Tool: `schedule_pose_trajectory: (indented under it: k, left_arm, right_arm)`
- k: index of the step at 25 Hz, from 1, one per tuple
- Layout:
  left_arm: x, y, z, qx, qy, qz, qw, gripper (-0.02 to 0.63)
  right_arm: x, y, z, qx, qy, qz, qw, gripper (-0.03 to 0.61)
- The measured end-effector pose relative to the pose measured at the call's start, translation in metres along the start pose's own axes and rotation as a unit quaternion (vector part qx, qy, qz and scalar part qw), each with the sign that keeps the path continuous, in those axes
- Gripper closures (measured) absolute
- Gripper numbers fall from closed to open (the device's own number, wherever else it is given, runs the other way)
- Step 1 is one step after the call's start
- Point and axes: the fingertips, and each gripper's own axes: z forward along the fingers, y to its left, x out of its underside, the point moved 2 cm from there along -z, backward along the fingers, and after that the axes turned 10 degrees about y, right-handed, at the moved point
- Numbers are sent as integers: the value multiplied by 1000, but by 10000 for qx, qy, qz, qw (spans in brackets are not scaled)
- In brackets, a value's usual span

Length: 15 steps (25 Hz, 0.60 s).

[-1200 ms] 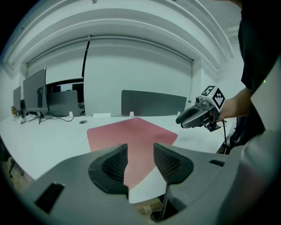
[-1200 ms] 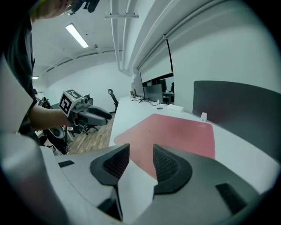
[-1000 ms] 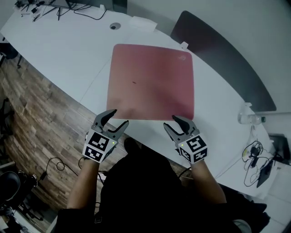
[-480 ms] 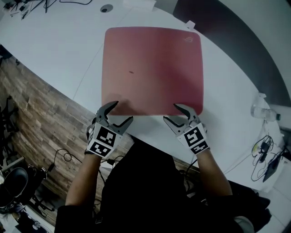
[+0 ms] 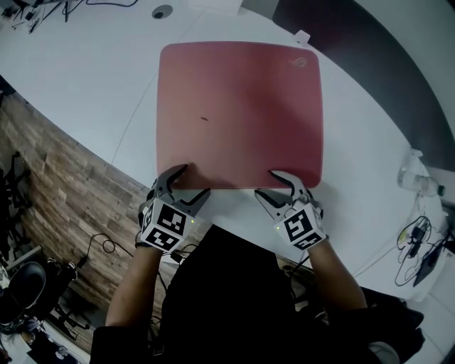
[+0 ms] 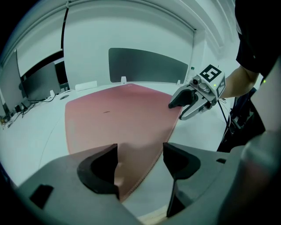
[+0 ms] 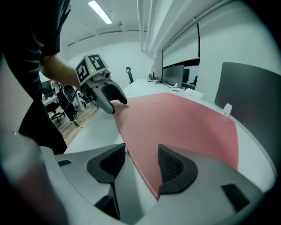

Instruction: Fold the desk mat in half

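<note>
The pink mat (image 5: 239, 114) is laid flat and unfolded on the white table (image 5: 85, 78). The left gripper (image 5: 193, 180) is set at its near left corner, the right gripper (image 5: 266, 183) at its near right corner — both with jaws held apart, having just been opening. The mat's near edge is seen between each pair of jaws — pinched by neither.

We see a white curved worktop (image 5: 92, 78) over a brown wood-plank floor (image 5: 57, 178). A dark grey curved divider panel (image 5: 377, 71) runs along the worktop's far edge, with a round grey cable port (image 5: 162, 11) near its far-left corner. Black monitors (image 6: 41, 81) sit at the left end. White walls (image 6: 131, 30), ceiling strip light (image 7: 101, 12) lit. Black cables (image 5: 99, 245) lie on the floor.
</note>
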Motion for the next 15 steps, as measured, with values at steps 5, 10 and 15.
schedule_pose_trajectory:
  k: [5,10,15]
  left_arm:
    - [-3,-3,1,81,-78,-206,9997,307]
    - [-3,-9,5,93,9,-276,9996,307]
    - [-3,-10,8,-185,27,-81,9998,307]
  right_arm:
    - [0,-2,0,56,-16,31,10000,370]
    - [-1,-2,-1,111,-43,2,9999,380]
    - [-2,0,-1,141,-76,-47,9999,402]
